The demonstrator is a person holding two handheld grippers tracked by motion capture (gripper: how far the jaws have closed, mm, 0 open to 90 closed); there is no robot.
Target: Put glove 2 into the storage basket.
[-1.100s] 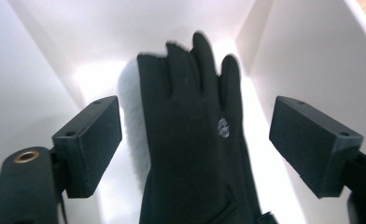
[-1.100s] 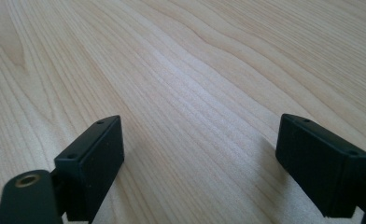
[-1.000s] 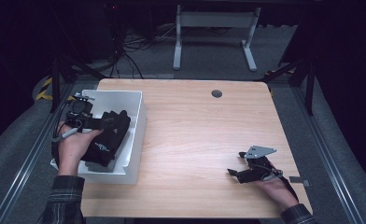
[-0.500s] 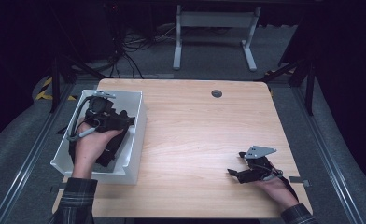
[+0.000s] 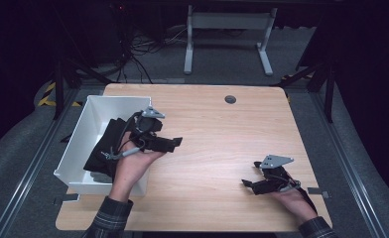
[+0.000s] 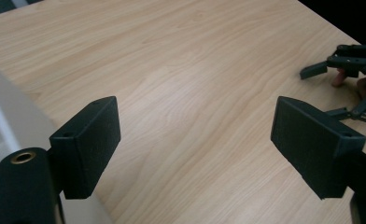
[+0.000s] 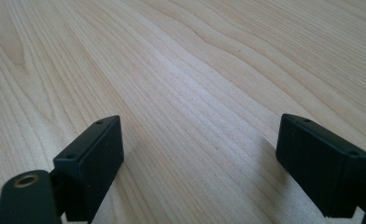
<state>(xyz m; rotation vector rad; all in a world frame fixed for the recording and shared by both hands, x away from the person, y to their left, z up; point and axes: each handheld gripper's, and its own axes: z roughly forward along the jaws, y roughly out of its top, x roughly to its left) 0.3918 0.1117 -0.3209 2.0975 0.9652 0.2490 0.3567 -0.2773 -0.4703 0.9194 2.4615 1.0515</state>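
- We see left tongs (image 5: 175, 143) released, empty, over the counter (image 5: 217, 139) beside the bin (image 5: 78, 134).
- Black cloth (image 5: 105, 148) lies in bin, nothing taken out.
- Right tongs (image 5: 248, 184) released, idle.

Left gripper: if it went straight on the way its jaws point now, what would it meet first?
Probably bare table. The left gripper, jaws open and empty, points right and slightly down past the white bin; the right gripper sits off to the side of that line, though depth is unclear.

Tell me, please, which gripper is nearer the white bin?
Left. The left gripper hovers just past the white bin's right wall; the right gripper rests far across the table.
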